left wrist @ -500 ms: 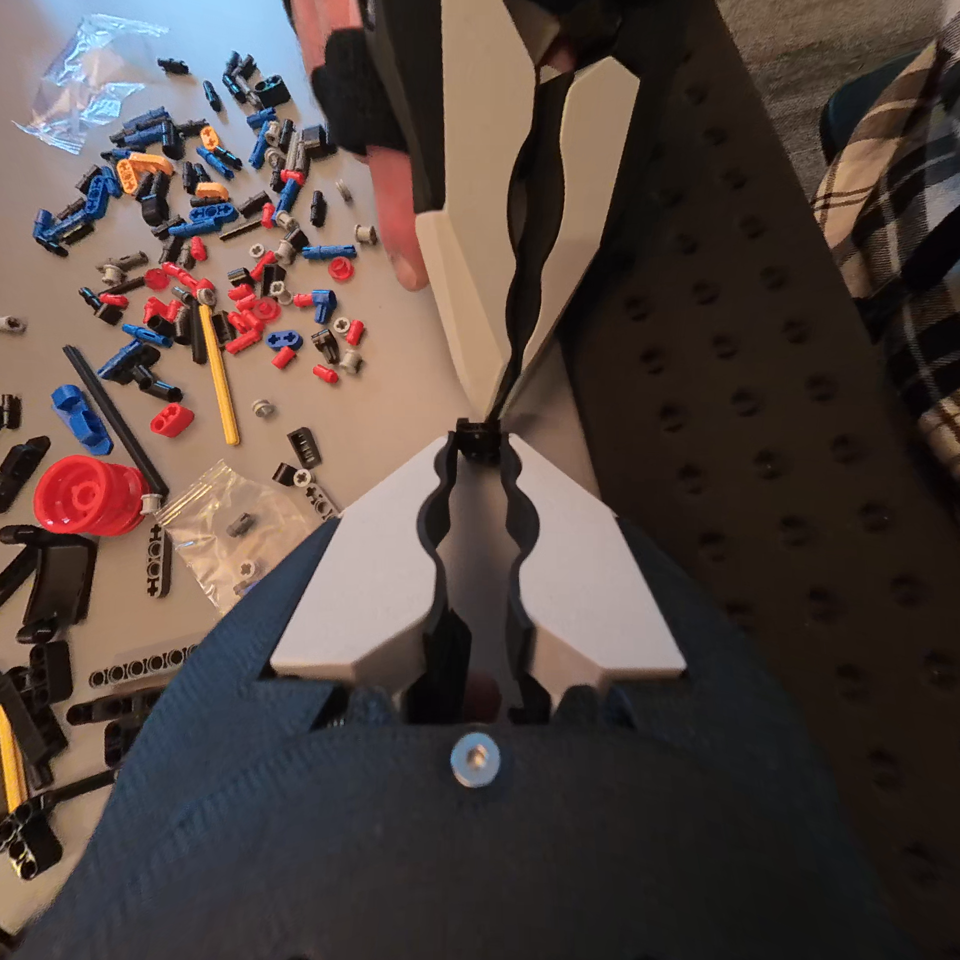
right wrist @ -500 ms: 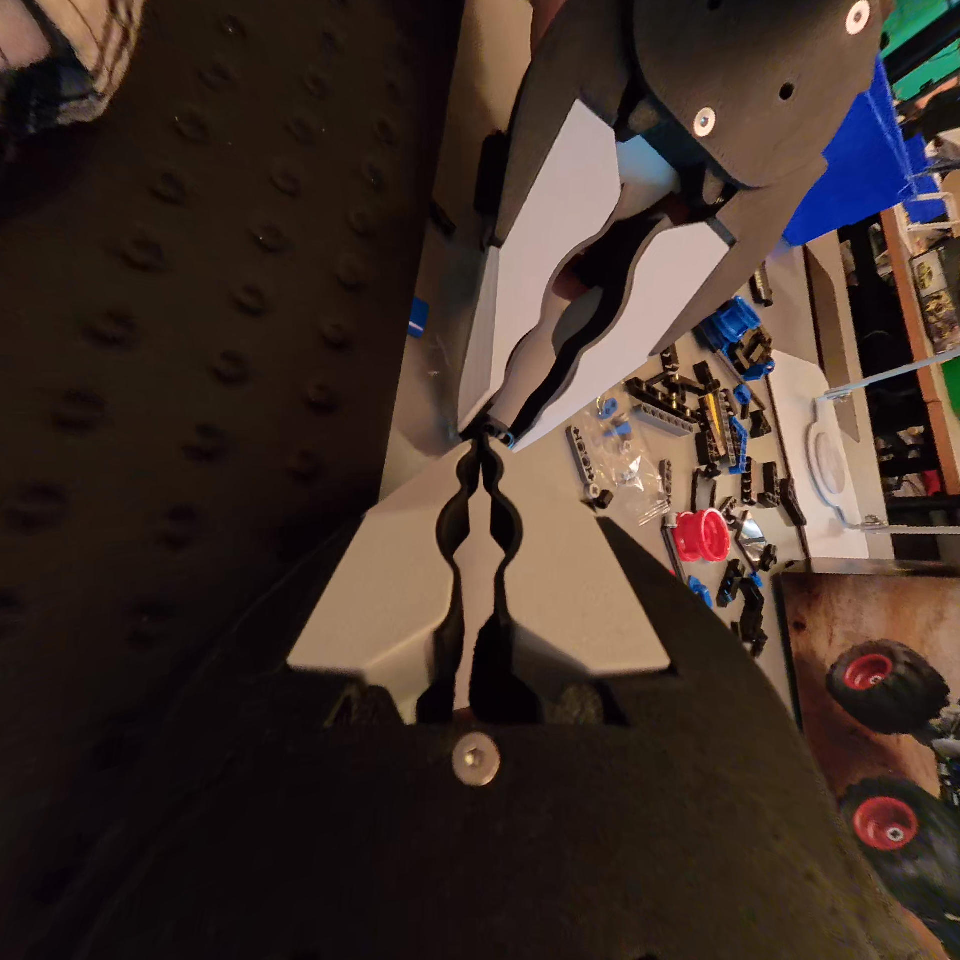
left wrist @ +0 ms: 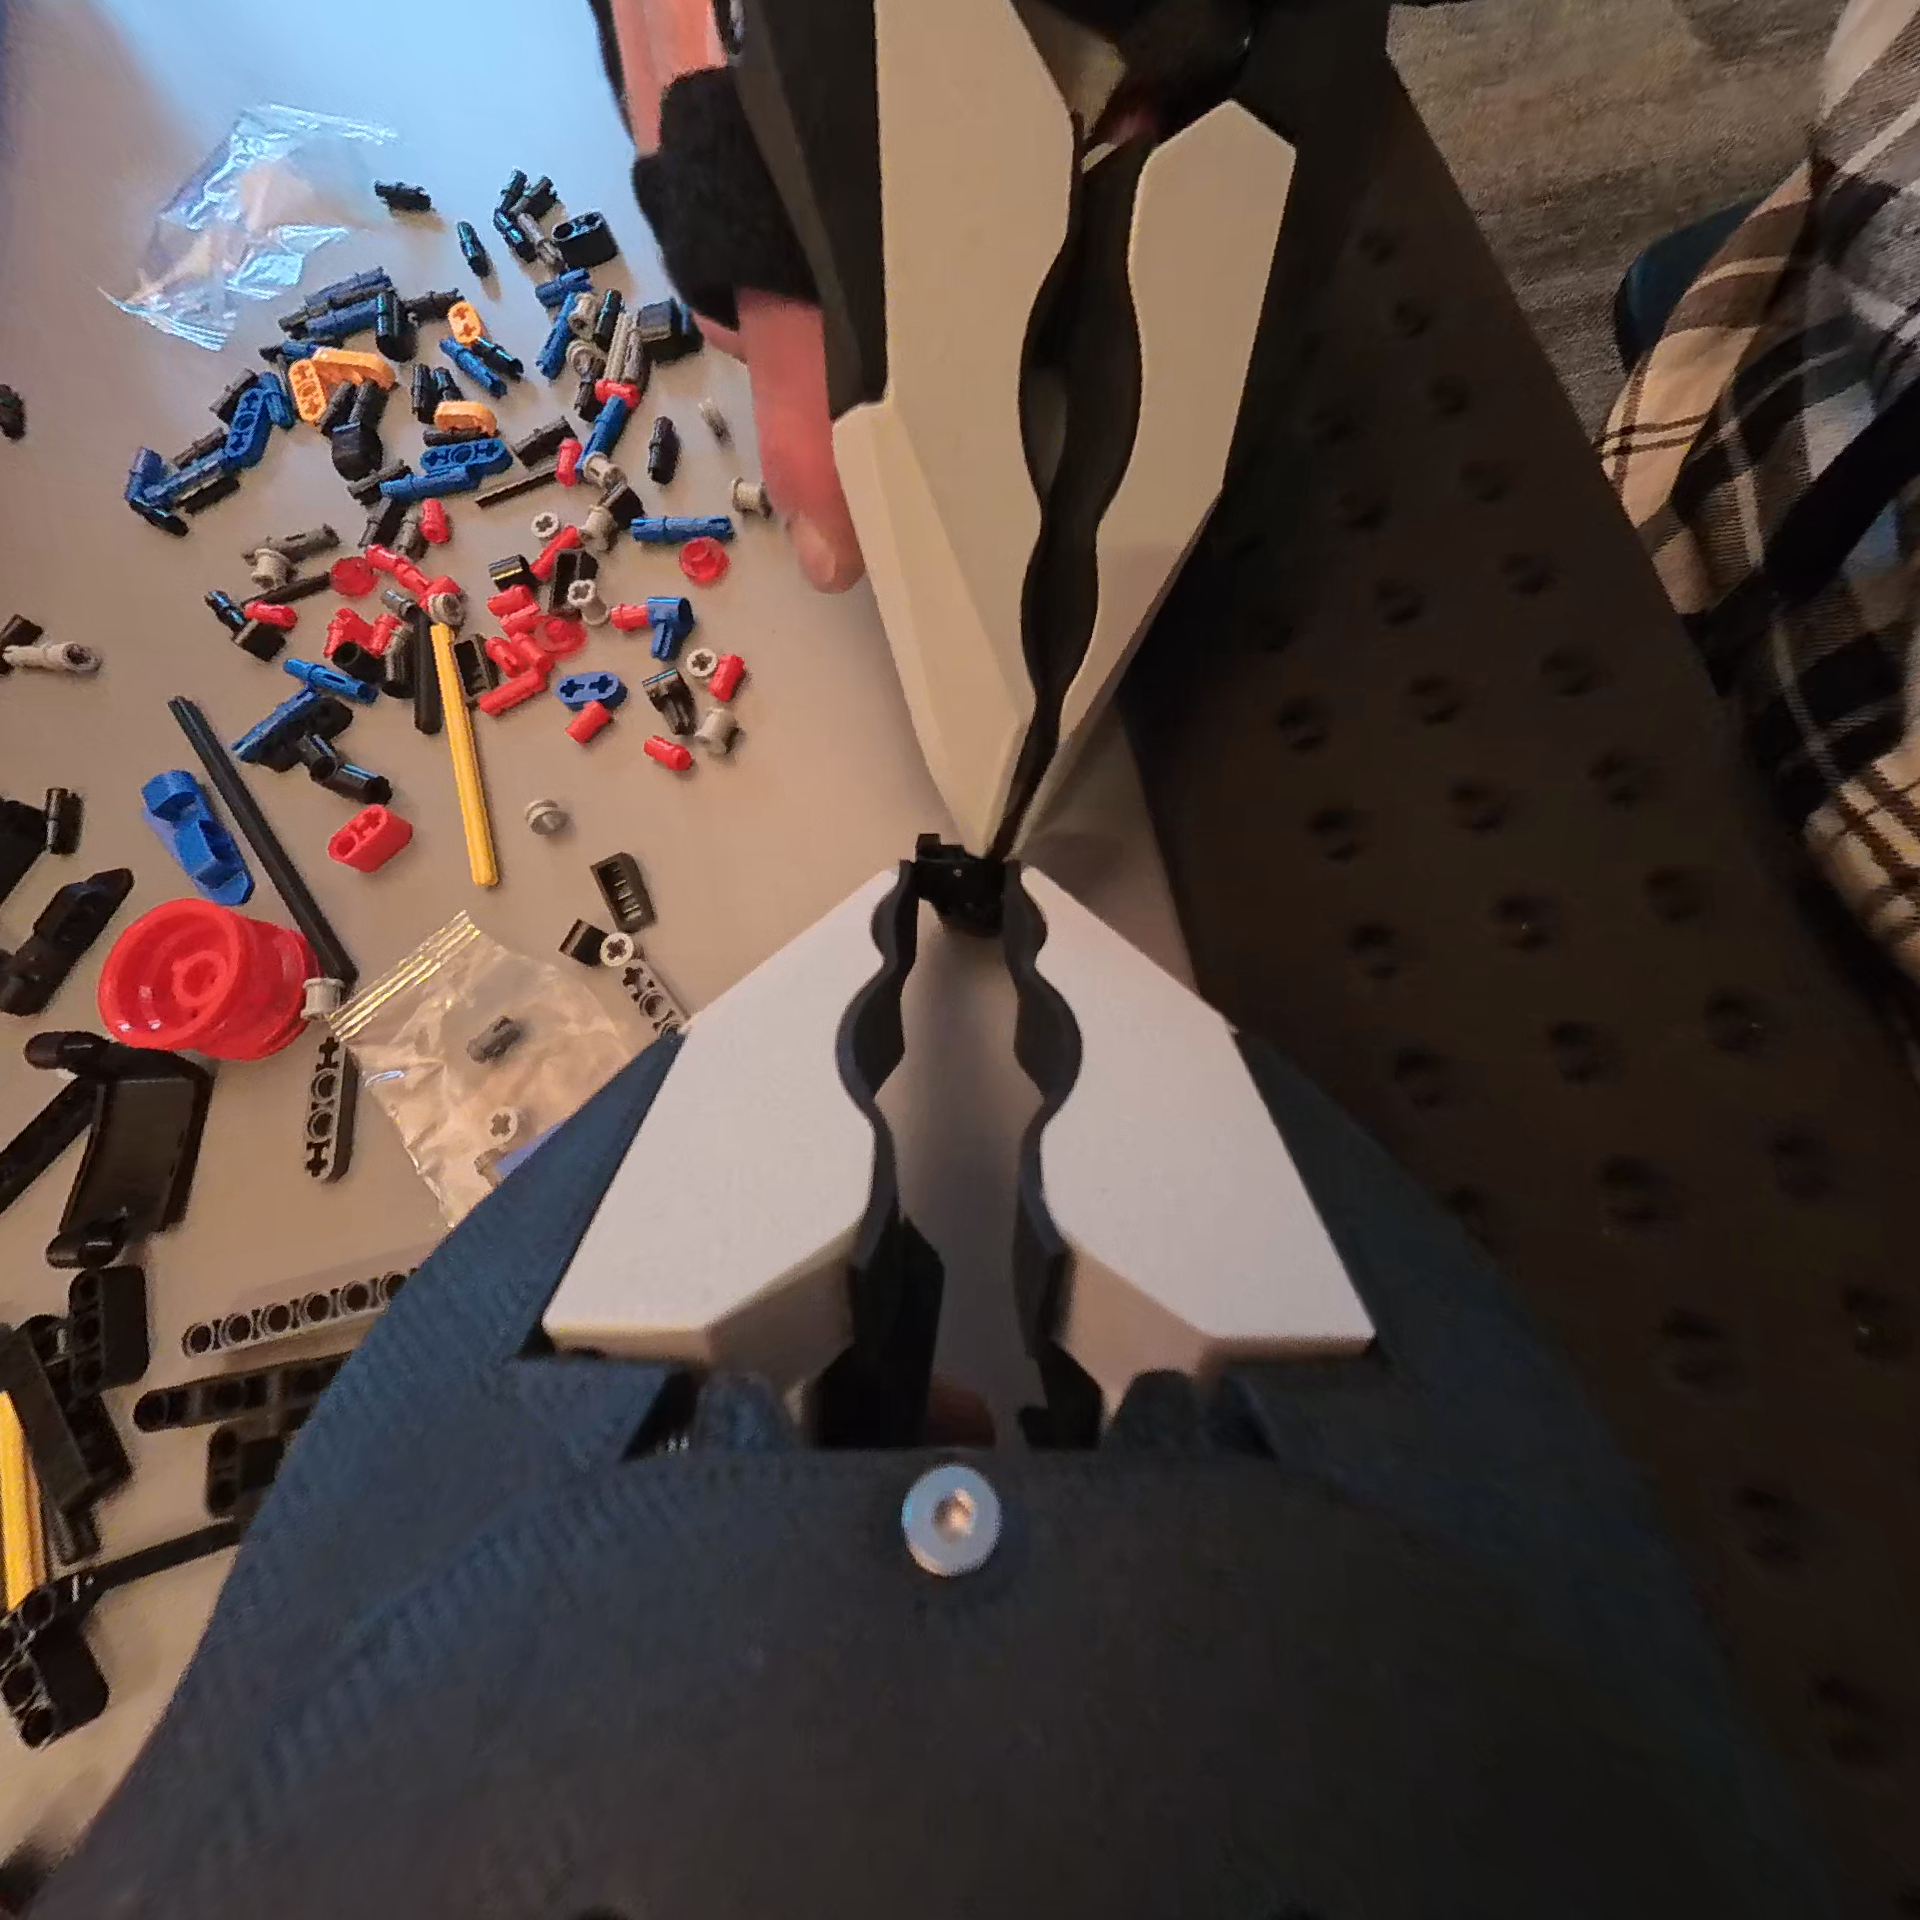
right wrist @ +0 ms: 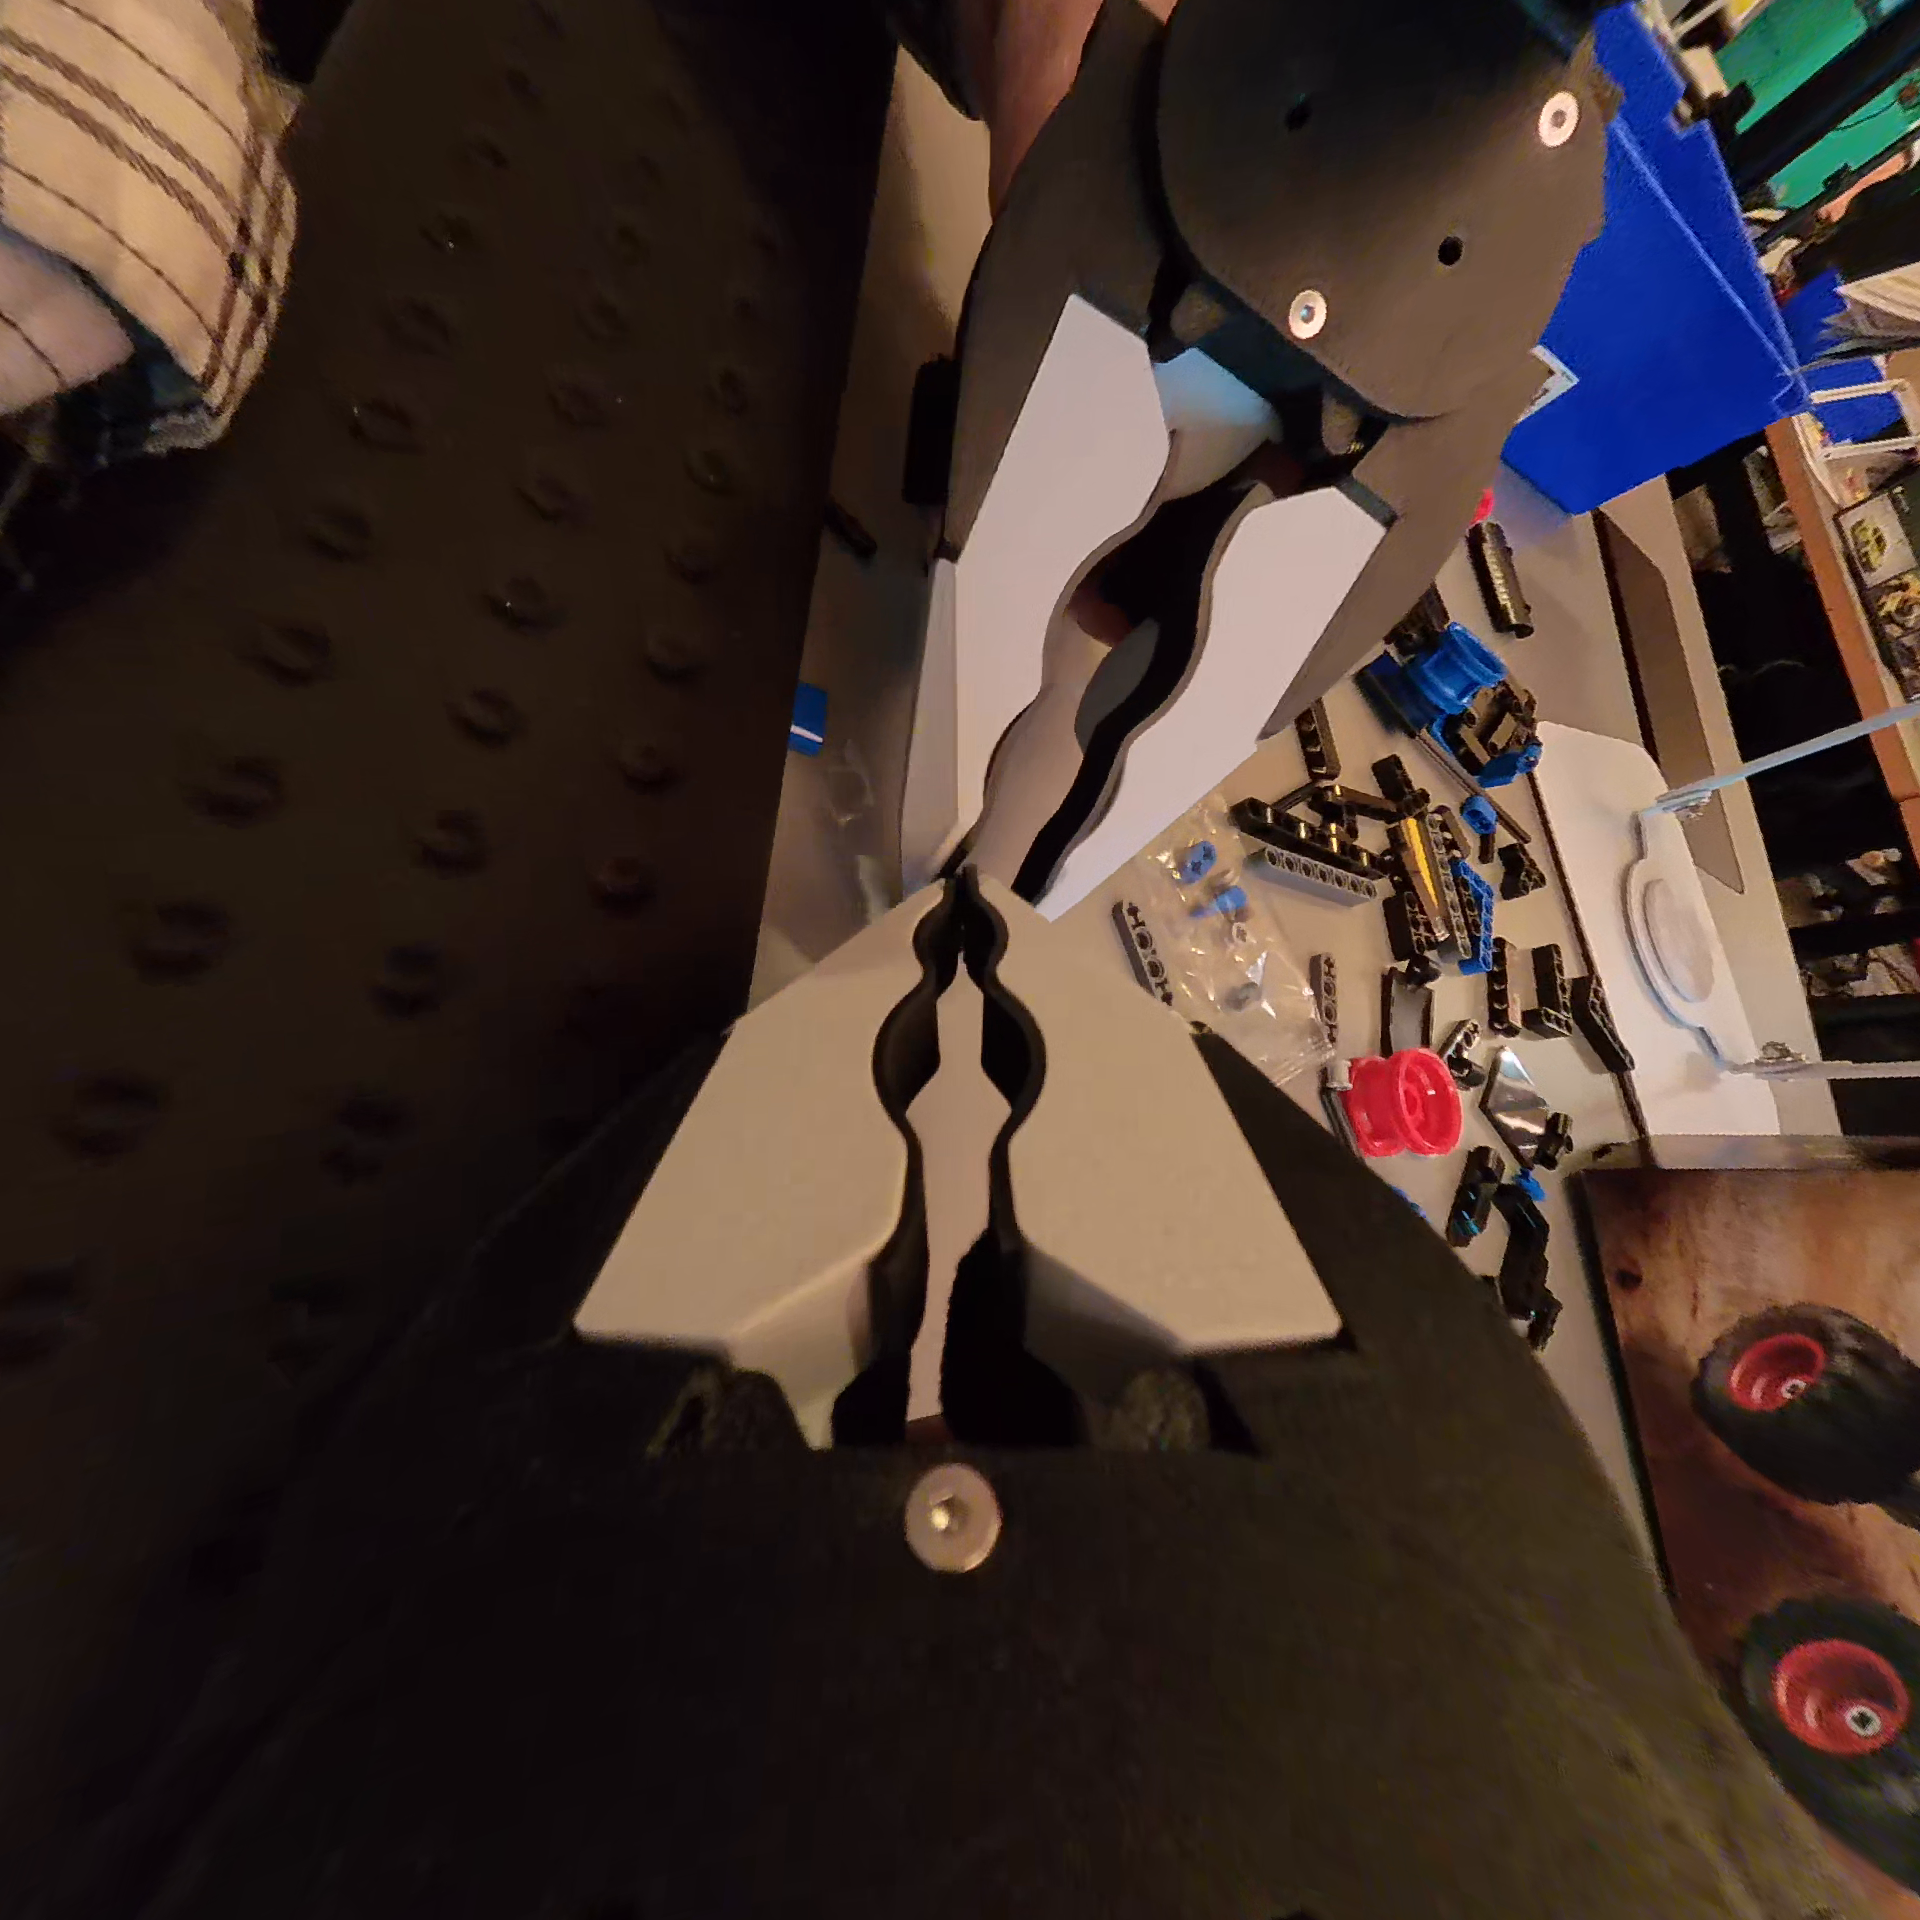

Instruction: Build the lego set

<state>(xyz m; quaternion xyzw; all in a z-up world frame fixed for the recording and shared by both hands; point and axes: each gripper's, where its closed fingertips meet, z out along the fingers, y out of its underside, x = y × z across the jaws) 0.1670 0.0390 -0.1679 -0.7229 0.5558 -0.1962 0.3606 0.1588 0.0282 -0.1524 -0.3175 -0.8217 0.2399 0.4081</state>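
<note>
In the left wrist view, my left gripper is shut on a small black lego piece, held above the table edge. My right gripper comes down from the top with its jaws together and its tips touching that piece. A gloved hand holds it. In the right wrist view, my right gripper is shut and meets the left gripper tip to tip. The piece is hidden between the tips there.
Several loose lego parts lie on the pale table: a red wheel hub, a yellow axle and a clear bag. A dark dimpled surface and plaid cloth lie to the right. A blue-black assembly and a picture of wheels show in the right wrist view. Left and right tips are no more than a few centimetres apart. My left gripper's tips are some 11 cm from the yellow axle.
The grippers stay tip to tip over the table edge. The right gripper's tips have closed in slightly on the black piece.
</note>
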